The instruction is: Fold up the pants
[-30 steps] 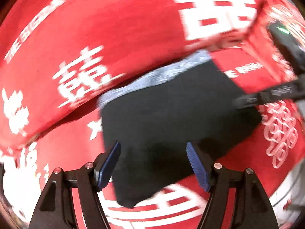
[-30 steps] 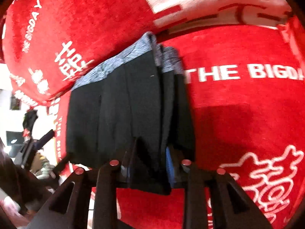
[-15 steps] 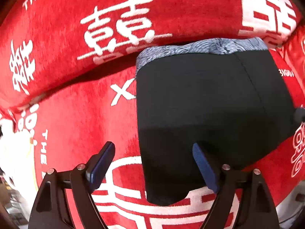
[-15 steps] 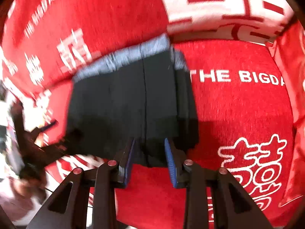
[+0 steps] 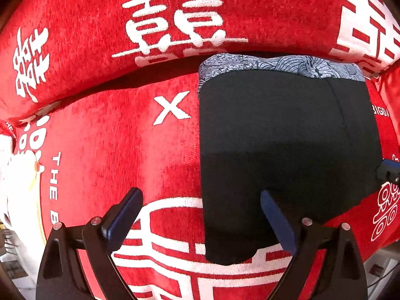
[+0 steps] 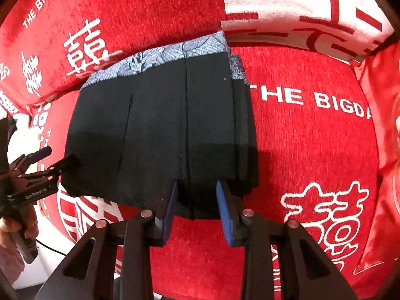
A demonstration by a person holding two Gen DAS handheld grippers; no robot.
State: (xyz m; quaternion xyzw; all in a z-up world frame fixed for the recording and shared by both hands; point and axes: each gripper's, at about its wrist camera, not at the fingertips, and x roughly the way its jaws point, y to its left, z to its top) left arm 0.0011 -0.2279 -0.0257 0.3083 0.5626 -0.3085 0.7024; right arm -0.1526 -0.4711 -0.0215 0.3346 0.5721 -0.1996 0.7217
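Observation:
Black pants (image 5: 287, 150) with a grey patterned waistband (image 5: 280, 65) lie folded on the red sofa seat (image 5: 112, 150). My left gripper (image 5: 200, 195) points down over their near left edge. Its jaws are opening: the left finger (image 5: 125, 212) is above red cover and the right finger (image 5: 275, 220) above black cloth, neither pad pressing. From the right wrist, the pants (image 6: 155, 130) show stacked layers along their right side. My right gripper (image 6: 197, 200) stands at the near hem, its pads closed on the cloth that fills the gap. The left gripper (image 6: 60, 156) shows at the pants' left corner.
The red backrest cushion (image 5: 175, 25) with white characters rises just behind the waistband. A red cushion (image 6: 382, 125) flanks the seat on the right. The seat's front edge and pale floor (image 6: 37, 270) lie near my grippers. A hand (image 6: 10, 227) holds the left gripper.
The left gripper's jaws have widened and it has shifted left and turned, so its left finger now stands off the cloth. The pants have gone from skewed to square. The right gripper's jaws keep the same gap.

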